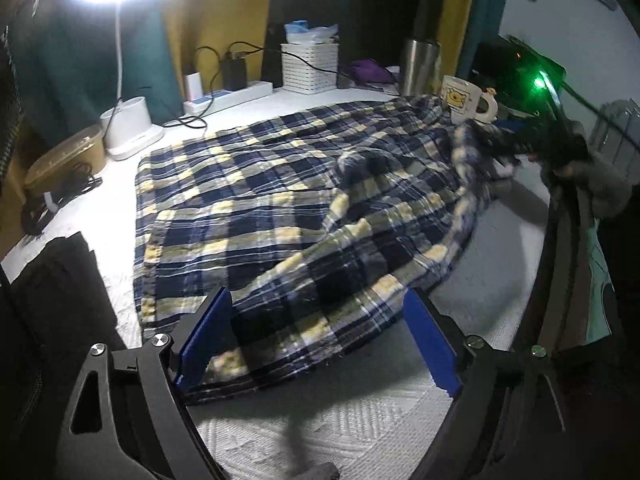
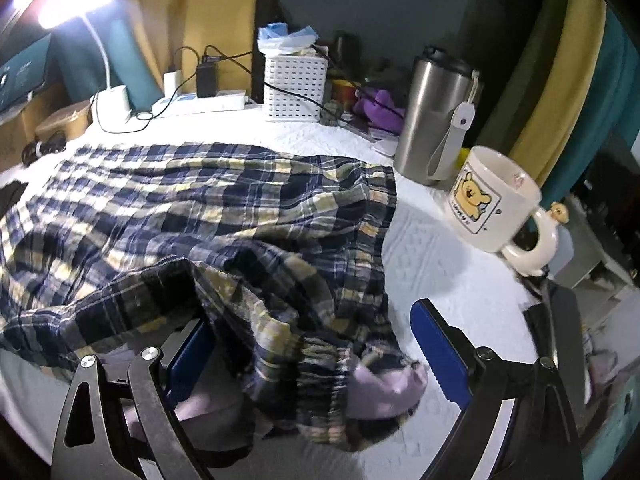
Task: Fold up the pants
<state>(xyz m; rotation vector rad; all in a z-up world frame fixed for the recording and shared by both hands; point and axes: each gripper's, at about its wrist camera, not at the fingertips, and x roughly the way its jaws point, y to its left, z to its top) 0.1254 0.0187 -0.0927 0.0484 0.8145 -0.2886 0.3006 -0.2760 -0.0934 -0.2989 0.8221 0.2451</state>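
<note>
Pants (image 1: 280,208), navy/yellow plaid, lie spread on white textured cloth (image 1: 500,280), one layer folded over itself w/ loose ridges. Left gripper (image 1: 316,340): jaws wide, blue pads either side of pant-leg hem, not pressing; fabric lies between and ahead of them. Right gripper (image 2: 320,356): jaws also wide, bunched waistband end w/ pale lining between pads, no clamp seen; left pad partly under fabric. Ahead-right of right gripper: bear mug (image 2: 496,204), beyond it steel tumbler (image 2: 436,116). Far ahead: white basket (image 2: 294,88), power strip (image 2: 200,104), lit lamp (image 2: 76,0).
</note>
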